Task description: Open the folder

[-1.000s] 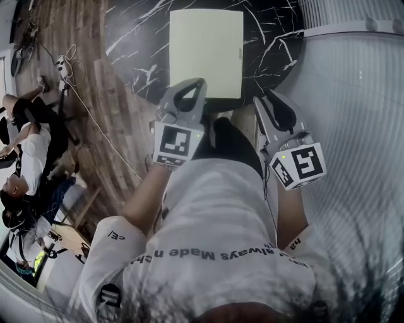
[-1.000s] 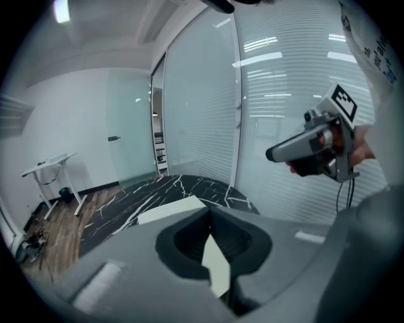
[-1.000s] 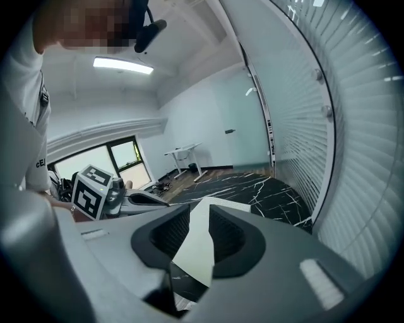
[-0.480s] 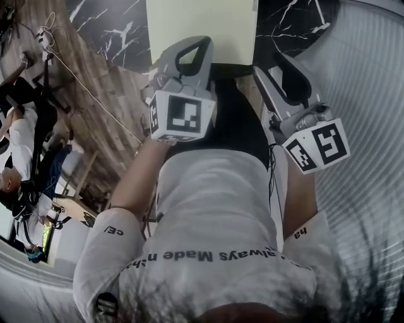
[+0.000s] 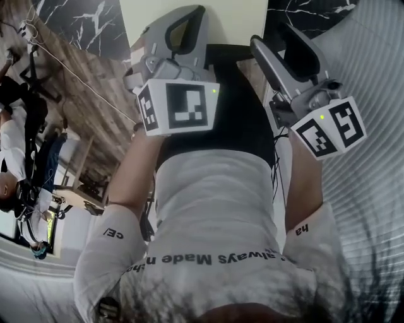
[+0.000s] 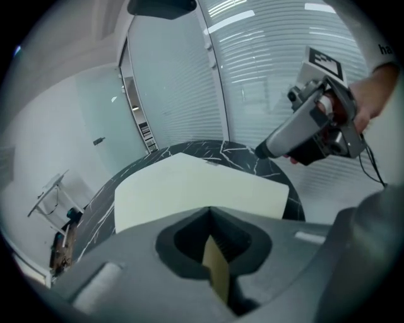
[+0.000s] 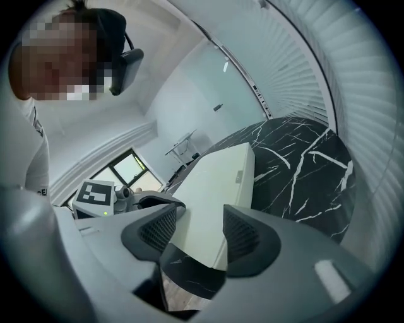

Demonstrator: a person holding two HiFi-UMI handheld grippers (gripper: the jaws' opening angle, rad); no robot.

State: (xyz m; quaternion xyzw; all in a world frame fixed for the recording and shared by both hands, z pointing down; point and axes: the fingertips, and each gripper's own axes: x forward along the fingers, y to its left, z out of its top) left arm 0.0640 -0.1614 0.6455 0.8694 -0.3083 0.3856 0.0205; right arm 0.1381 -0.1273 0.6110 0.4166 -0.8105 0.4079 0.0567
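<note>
I hold both grippers out ahead of my chest, my left forearm (image 5: 136, 183) and right forearm (image 5: 302, 189) reaching forward from the sleeves of my white T-shirt (image 5: 214, 208). My left gripper (image 5: 196, 11) points forward and down, its marker cube (image 5: 183, 106) turned up toward my head. Its fingers are together, tips meeting, and in the left gripper view they sit above and short of the folder (image 6: 196, 189), apart from it. My right gripper (image 5: 270, 35) is beside the left one, on its right, with a gap between them. It is rolled so that its own marker cube (image 5: 331, 126) tips outward to the right. Its fingers have just been opening and now stand wide apart. In the right gripper view the folder's near corner shows through the gap between them, but it lies beyond the pads and they press on nothing

The folder is pale cream and shut, lying flat on the round black surface (image 7: 297, 170) with white veins. Its near edge is close to the rim on my side, and both grippers aim toward that edge. A small grey tab (image 7: 240, 177) sits on its right-hand long edge. With the cover down, I cannot tell what is inside it. To the left of the surface there is wooden floor (image 5: 95, 88), and behind it a glass wall (image 6: 271, 76) with blinds
</note>
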